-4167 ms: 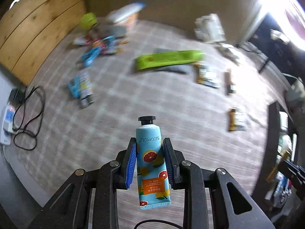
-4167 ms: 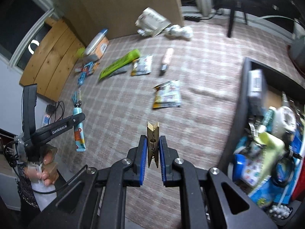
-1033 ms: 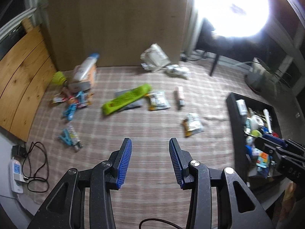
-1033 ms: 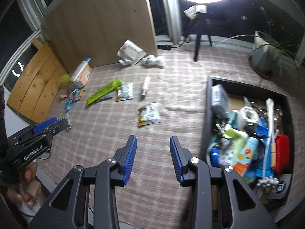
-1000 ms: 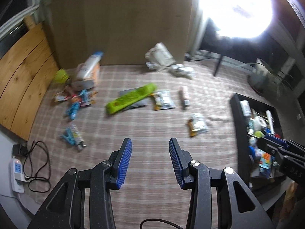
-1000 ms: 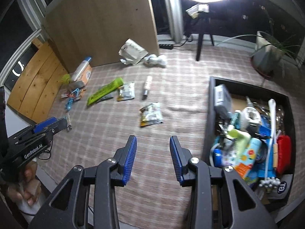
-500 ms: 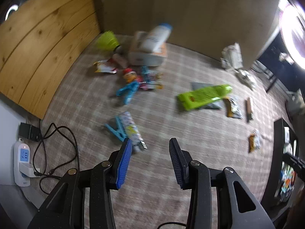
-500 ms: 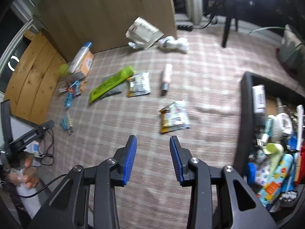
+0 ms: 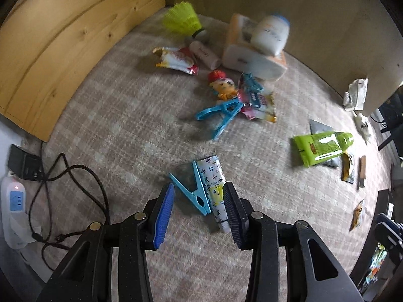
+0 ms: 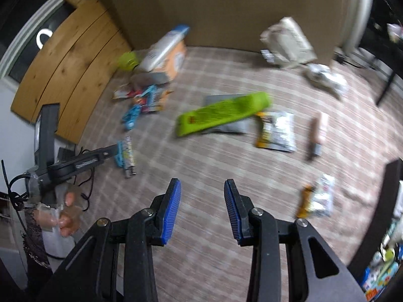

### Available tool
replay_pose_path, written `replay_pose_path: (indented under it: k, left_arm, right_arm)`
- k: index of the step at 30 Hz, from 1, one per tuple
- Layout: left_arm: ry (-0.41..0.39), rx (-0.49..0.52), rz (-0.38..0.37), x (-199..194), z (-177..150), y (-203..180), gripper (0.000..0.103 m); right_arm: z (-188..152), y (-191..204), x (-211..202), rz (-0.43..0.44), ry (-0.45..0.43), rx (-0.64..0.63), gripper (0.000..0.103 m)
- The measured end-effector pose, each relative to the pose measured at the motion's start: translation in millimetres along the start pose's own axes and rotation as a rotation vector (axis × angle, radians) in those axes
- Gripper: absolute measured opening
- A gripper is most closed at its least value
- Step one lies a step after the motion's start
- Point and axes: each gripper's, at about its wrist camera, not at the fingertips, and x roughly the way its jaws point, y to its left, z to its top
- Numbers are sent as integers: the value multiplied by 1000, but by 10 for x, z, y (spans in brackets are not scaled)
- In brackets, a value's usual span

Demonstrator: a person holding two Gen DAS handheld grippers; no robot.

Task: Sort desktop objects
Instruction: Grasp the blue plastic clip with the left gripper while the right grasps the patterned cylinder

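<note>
My left gripper [image 9: 199, 202] is open, low over the checked cloth. A light-blue clothespin [image 9: 192, 187] and a white patterned tube [image 9: 215, 186] lie between and just beyond its fingers. My right gripper [image 10: 202, 201] is open and empty, higher above the cloth. In the right wrist view the left gripper [image 10: 114, 152] reaches the same clothespin and tube [image 10: 127, 152]. A green packet [image 10: 221, 114], snack packets [image 10: 277, 132] and a small brown tube [image 10: 317, 136] lie scattered further on.
A pile at the back holds a yellow shuttlecock [image 9: 182, 21], an orange box with a white bottle [image 9: 254, 47], a toy figure [image 9: 223, 86] and blue clips [image 9: 223, 114]. A power strip with cables [image 9: 15, 206] lies left. The black bin [image 10: 389, 216] stands right.
Both grippers dropped their earlier items and are open. The left gripper has swung left and come down over the blue clothespin and tube. The right gripper has turned left, away from the bin.
</note>
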Motion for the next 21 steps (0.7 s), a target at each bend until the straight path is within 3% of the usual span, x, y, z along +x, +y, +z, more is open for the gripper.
replay_pose_path:
  k: [9,21]
  left_arm:
    - [13,-35,-5,167,25,120,30]
    - [0,0,-3,205,-54,47,30]
  right_arm:
    - [140,489,529,60,89,-60,35]
    - [189,809,865,77,145,-103,35]
